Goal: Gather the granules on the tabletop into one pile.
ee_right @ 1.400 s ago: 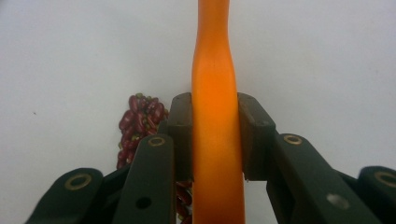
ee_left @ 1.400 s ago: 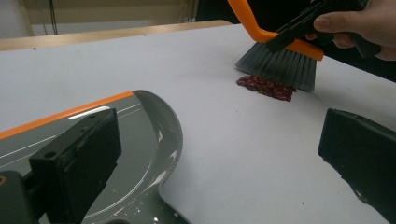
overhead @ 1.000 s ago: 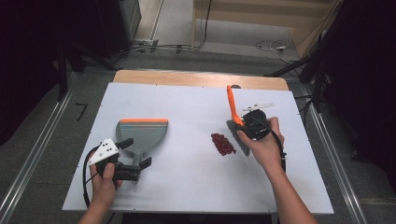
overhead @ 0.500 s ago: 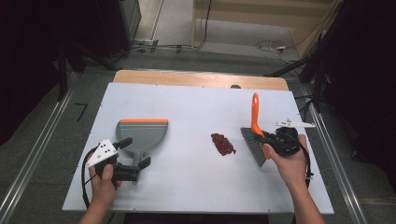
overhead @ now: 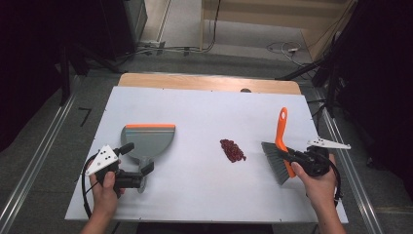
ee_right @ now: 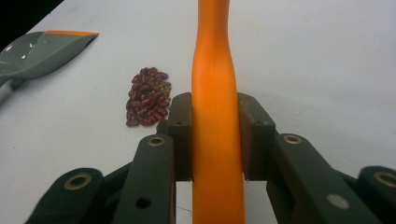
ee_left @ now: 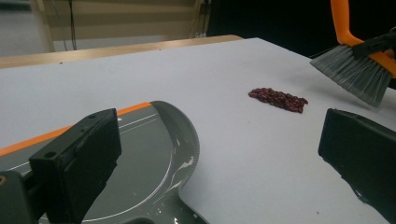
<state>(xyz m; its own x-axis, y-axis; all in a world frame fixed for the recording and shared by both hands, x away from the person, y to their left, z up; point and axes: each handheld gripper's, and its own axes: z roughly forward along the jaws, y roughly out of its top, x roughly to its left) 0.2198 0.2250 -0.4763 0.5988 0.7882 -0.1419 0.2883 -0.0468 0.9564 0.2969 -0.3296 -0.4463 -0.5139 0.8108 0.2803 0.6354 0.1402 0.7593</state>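
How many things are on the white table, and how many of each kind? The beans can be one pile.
Dustpan, grey with an orange edge: 1
Brush, orange handle and grey bristles: 1
Pile of red beans: 1
Grippers, left gripper and right gripper: 2
Total: 5

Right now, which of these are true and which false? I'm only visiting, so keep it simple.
1. The right gripper is clamped on the brush's orange handle. True.
2. The beans lie inside the dustpan. False: they sit in a small pile on the white table, apart from the dustpan.
3. The dustpan has an orange front edge. True.
4. The brush's bristles rest on the beans. False: bare table shows between them.
5. The left gripper is at the dustpan's handle end. True.
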